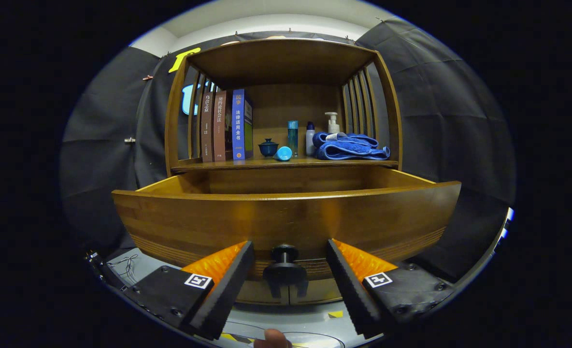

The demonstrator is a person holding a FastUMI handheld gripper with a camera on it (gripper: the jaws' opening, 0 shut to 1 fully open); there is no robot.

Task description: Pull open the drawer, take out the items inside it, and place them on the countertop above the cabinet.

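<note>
— Where's the gripper [290, 270]?
— Fingers spread wide either side of the drawer knob [285, 265], not touching it.
— And the drawer [286, 217]?
— Pulled out of the wooden cabinet [175, 121]; its front wall hides the inside. On the countertop [208, 164] above stand books [225, 125], bottles [293, 137] and a blue towel [351, 146].

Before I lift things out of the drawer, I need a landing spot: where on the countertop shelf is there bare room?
The countertop is mostly taken. Bare wood runs along its front edge and between the books and the blue lidded cup. Crowded from that cup through the bottles to the blue towel. The gripper is open, its fingers flanking the drawer knob.
</note>
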